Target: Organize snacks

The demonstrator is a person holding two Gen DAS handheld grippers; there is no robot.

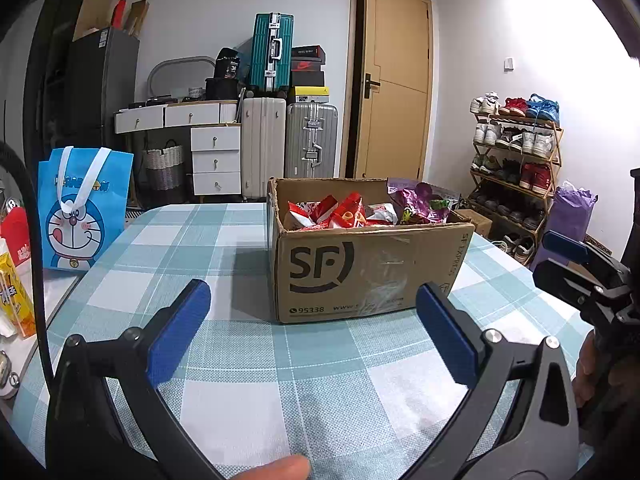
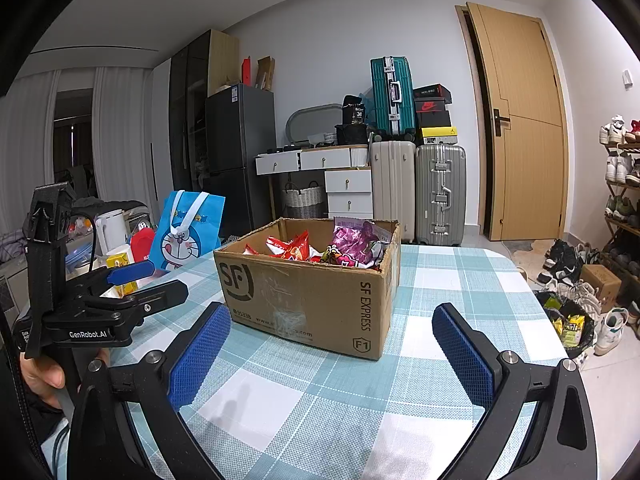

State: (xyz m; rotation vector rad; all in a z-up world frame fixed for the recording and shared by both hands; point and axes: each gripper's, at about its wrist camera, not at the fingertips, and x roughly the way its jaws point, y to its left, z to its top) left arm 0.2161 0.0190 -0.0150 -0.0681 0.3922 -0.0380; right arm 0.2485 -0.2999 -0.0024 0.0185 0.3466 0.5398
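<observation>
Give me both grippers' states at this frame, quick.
Left gripper: open, holding nothing, above the tablecloth.
Right gripper: open, holding nothing, short of the cardboard box.

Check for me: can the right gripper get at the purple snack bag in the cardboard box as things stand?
Probably yes. The right gripper is open and empty, the cardboard box is open-topped, and the purple snack bag lies on top. Only bare tablecloth lies between; it must clear the box's near wall.
</observation>
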